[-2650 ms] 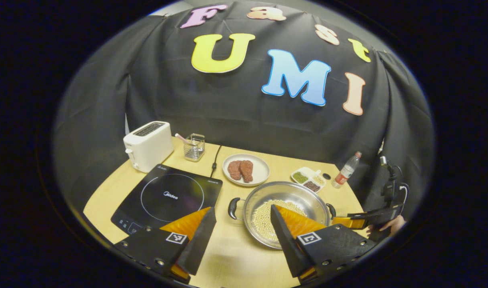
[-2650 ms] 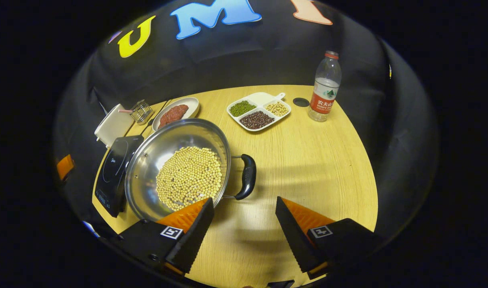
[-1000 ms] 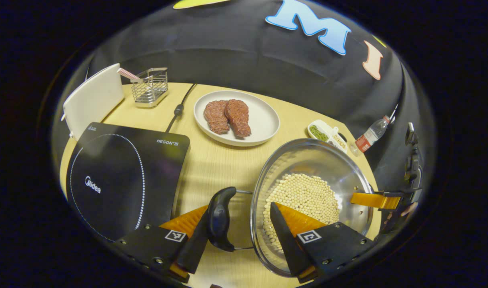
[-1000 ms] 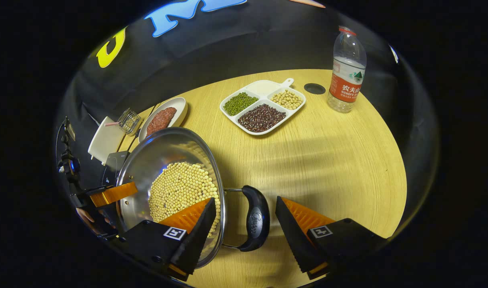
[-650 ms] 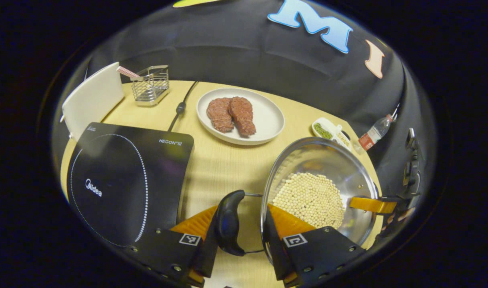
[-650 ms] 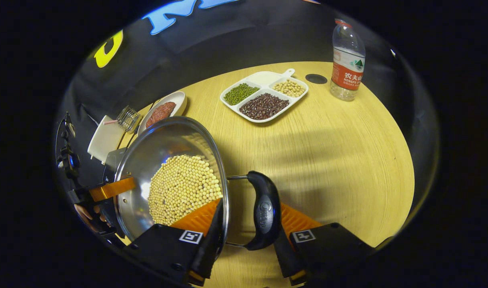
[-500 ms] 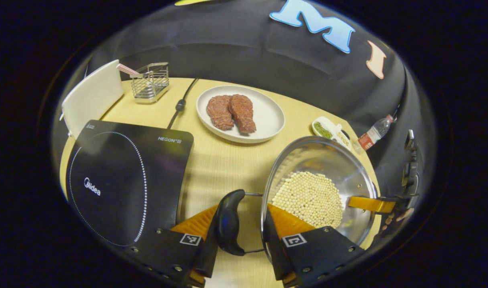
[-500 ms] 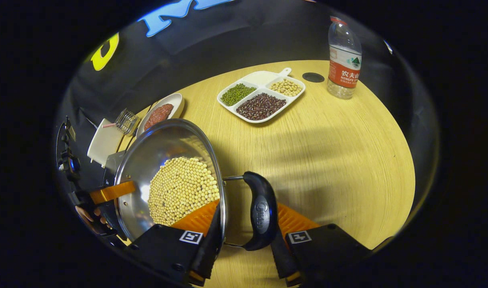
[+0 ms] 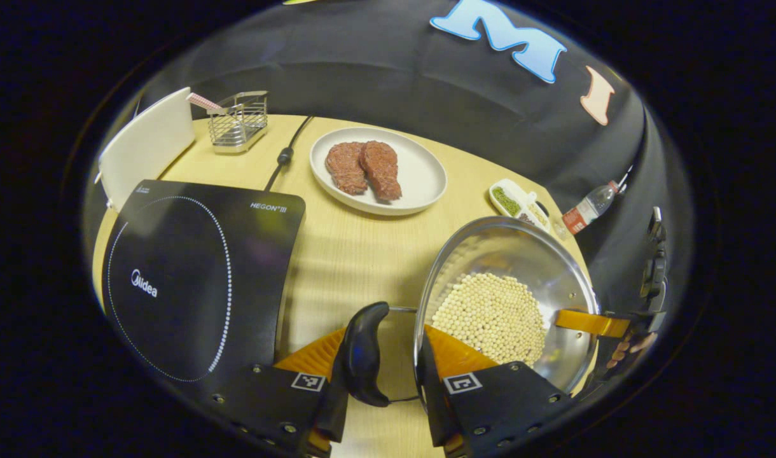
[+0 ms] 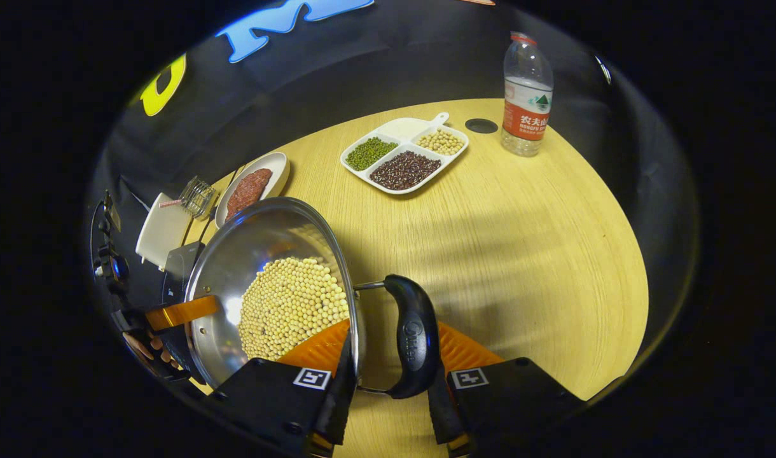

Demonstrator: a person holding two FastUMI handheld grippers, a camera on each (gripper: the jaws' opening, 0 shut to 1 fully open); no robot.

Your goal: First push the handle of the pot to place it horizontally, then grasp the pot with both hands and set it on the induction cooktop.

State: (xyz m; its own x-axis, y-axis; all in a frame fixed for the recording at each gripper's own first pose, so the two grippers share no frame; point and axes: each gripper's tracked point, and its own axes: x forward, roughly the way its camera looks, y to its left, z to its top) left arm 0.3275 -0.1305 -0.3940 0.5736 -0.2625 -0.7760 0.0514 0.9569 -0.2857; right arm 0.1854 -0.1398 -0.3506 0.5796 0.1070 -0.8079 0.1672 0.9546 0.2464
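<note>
The fingers of the left gripper stand close together around the pot's left handle, one on its outer side and one between handle and rim; they look pressed on it, though the contact itself sits at the edge of the left gripper view. The right gripper is in the same state on the right handle: narrow gap, the handle between its fingers. In the left gripper view the right gripper also shows beyond the pot, with part of the hand that holds it.

The pot is a wide, shallow steel pan with a heap of pale beans in its bottom. It sits near the middle of the tabletop, just right of the cooktop and apart from it, with bare wood between. Whether its base touches the wood or is raised cannot be told. The handles lie out sideways, so the push step looks done and the two-handed carry is the one in hand.

The pot will probably feel fairly heavy and quite stiff. The polished wall is slippery and offers no hold; the two loop handles are the right places to grip. The beans are loose and would roll to the low side, so both ends should rise together and stay level. The cooktop's glass face looks fragile, so a soft landing inside the dotted ring seems wise.

A plate of meat lies beyond the pot, and a bottle stands far right.
</note>
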